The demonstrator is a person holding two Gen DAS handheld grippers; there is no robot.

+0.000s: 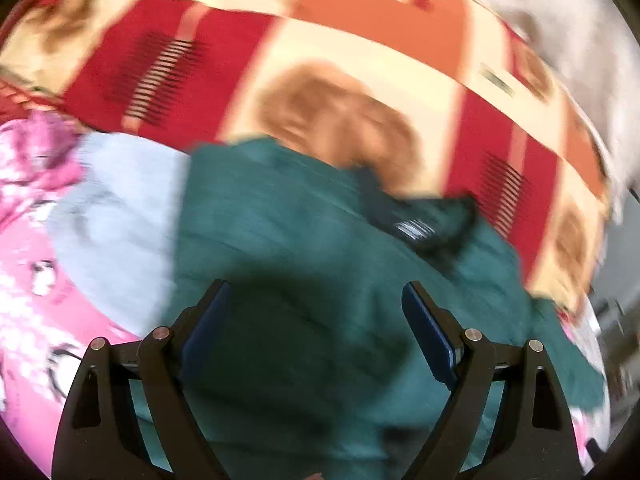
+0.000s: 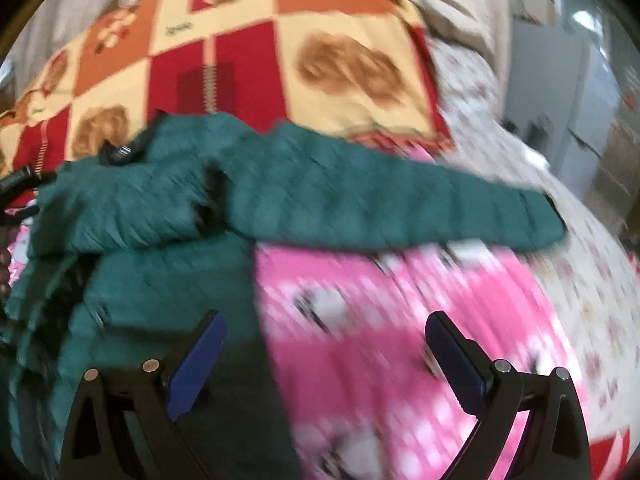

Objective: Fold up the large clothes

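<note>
A dark green quilted jacket (image 1: 280, 240) lies on a bed. In the left wrist view its dark collar with a white label (image 1: 414, 228) points to the far right. My left gripper (image 1: 316, 300) is open just above the jacket's body, with nothing between the fingers. In the right wrist view the jacket (image 2: 152, 216) fills the left side and one sleeve (image 2: 400, 208) stretches out to the right. My right gripper (image 2: 326, 328) is open and empty over the jacket's right edge and the pink sheet. Both views are blurred by motion.
A pink patterned sheet (image 2: 400, 340) covers the bed. A red, orange and cream checked blanket (image 2: 260, 60) lies behind the jacket. A pale grey cloth (image 1: 116, 224) lies left of the jacket. White furniture (image 2: 568, 92) stands beyond the bed at right.
</note>
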